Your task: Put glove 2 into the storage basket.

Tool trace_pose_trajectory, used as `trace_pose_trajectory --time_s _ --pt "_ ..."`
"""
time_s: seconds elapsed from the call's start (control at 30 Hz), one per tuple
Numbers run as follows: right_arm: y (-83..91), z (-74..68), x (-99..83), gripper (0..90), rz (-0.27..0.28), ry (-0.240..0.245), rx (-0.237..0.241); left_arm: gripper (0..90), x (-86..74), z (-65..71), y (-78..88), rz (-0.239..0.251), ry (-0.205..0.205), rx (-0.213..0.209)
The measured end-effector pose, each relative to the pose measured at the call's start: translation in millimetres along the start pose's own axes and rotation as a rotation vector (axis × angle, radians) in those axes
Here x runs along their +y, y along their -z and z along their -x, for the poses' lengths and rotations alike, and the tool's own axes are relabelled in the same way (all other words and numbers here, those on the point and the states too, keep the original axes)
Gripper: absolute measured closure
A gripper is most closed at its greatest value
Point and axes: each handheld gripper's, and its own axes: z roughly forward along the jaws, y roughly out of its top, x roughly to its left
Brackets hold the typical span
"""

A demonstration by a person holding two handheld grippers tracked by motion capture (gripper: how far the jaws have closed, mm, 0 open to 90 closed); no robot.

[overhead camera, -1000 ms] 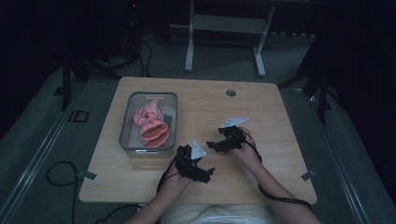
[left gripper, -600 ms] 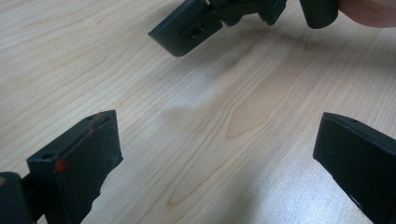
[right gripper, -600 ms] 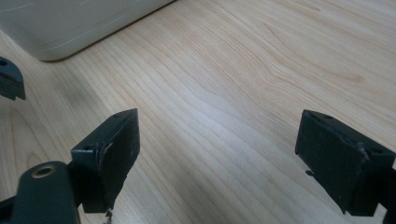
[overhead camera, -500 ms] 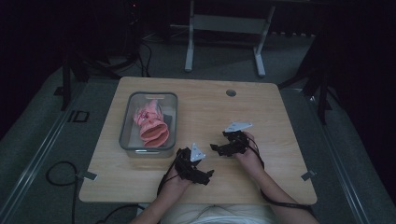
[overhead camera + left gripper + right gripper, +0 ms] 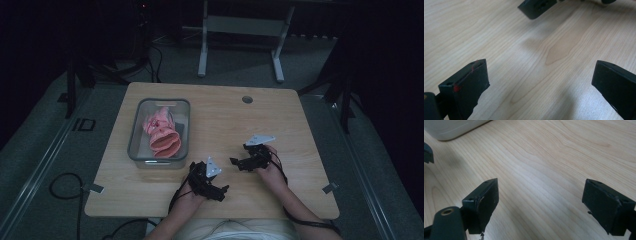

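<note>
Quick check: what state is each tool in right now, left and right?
Left tool: open, holding nothing, over bare table.
Right tool: open, holding nothing, over bare table near the container.

A dim lab: wooden table (image 5: 220, 107), floor cables (image 5: 60, 187), metal stand (image 5: 240, 30)

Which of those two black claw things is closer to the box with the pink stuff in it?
The left gripper. It sits just below the clear box's near right corner, while the right gripper lies farther right, toward the table's middle.
</note>
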Motion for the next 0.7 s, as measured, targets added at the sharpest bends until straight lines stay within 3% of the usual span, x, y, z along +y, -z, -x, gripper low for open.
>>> trace_pose_trajectory --time_s 0.53,0.7 --pt "14.4 8.7 -20.5 13.8 0.011 -0.01 -0.038 0.5 -7.1 -0.3 -1.5 0.0 -0.016 0.006" --pt "16.7 15.5 -25.3 13.8 0.023 -0.032 -0.056 0.6 -8.5 -0.1 -1.6 0.011 -0.033 0.032"
